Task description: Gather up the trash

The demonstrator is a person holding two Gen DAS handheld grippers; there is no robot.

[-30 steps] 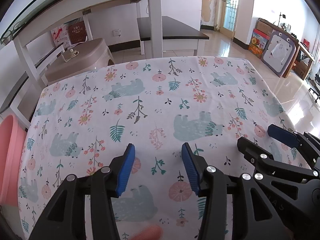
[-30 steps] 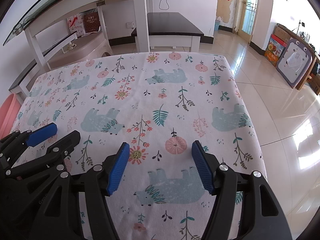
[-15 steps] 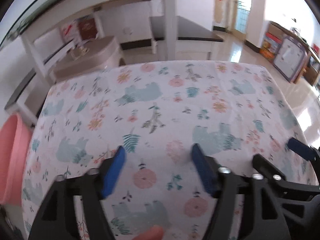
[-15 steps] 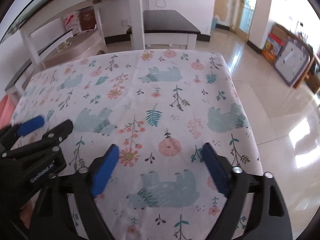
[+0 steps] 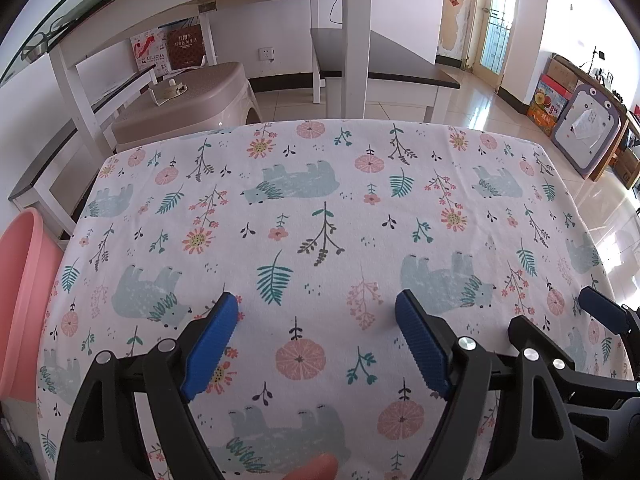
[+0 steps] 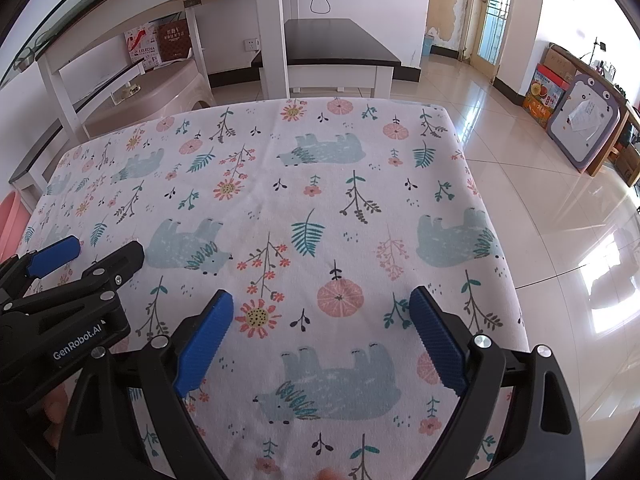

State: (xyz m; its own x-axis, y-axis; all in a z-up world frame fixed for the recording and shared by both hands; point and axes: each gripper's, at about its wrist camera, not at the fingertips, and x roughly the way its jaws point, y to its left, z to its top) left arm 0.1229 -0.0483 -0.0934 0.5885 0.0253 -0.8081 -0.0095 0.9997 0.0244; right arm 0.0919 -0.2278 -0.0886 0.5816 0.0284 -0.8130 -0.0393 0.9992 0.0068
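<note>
Grippers are held low over a table covered by a patterned tablecloth (image 5: 320, 208) printed with pale blue bears, pink flowers and green fronds. The left gripper (image 5: 318, 338) is seen from its own camera with its 2 blue-padded fingers (image 5: 210, 346) spread wide apart, and nothing is held between them; only cloth shows in the gap. The right gripper (image 6: 320, 338) is likewise spread wide, its blue pads (image 6: 438, 344) well apart, with nothing gripped. Each tool is caught at the edge of the other's view: the right gripper's black frame and 1 blue pad are seen at the lower right of the left view, and the left gripper, marked with white lettering on its body, is seen at the lower left of the right view. The 2 tools are thus placed side by side above the near part of the table.

No piece of trash can be made out on the cloth in either view, so its location cannot be told. A pink basin (image 5: 22, 304) is seen just beyond the table's left edge, lower than the tabletop. Behind the table, a beige plastic stool (image 5: 188, 100) is placed beside a white table leg (image 5: 356, 36), and a dark-topped bench (image 6: 336, 46) stands farther back on the glossy tiled floor. A purple-framed board (image 6: 584, 124) is leaned near boxes at the far right.
</note>
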